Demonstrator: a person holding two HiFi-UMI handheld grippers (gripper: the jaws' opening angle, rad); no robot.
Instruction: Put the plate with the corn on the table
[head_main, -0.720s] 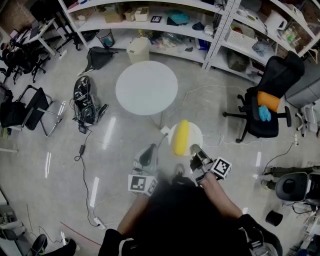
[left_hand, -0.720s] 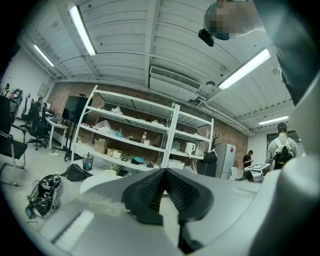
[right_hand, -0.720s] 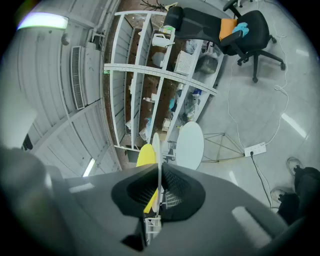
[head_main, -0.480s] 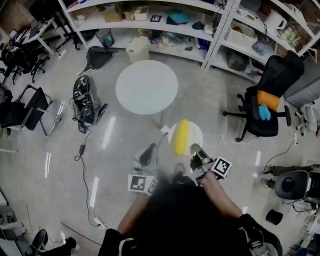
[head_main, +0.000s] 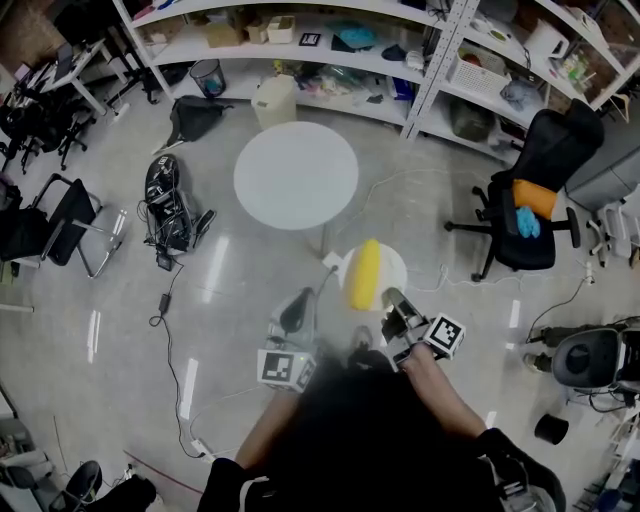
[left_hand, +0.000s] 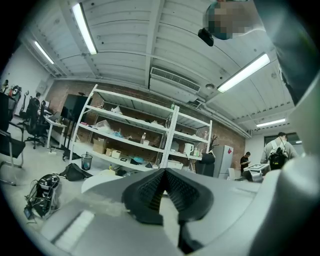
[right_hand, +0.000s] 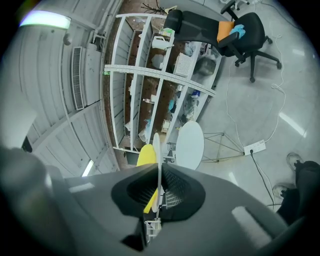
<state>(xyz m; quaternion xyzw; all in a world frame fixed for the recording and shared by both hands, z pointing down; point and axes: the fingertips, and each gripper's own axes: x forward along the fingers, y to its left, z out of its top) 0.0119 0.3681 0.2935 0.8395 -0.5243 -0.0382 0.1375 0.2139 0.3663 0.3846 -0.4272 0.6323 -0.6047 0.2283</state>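
The grey polished floor (head_main: 230, 290) lay open between the person and the round white counter (head_main: 295, 175). The counter stood well ahead with nothing on its top, so the placing itself was not yet done. The round white plate (head_main: 392, 266) hung in the air over the floor, near the person's body and well apart from the counter. The yellow corn cob (head_main: 363, 274) lay lengthwise across the plate and looked steady there. The right gripper (head_main: 393, 299) was clenched on the plate's near rim. Its own view showed the thin white edge pinched between the two pads, with the cob on one side of it. The left gripper (head_main: 297, 308) was closed on nothing, its pads pressed together, and was held out beside the plate without touching it. By my reading the pick-up was finished and the carry was under way. What remained was to bring the plate over the counter, lower it flat and let go.
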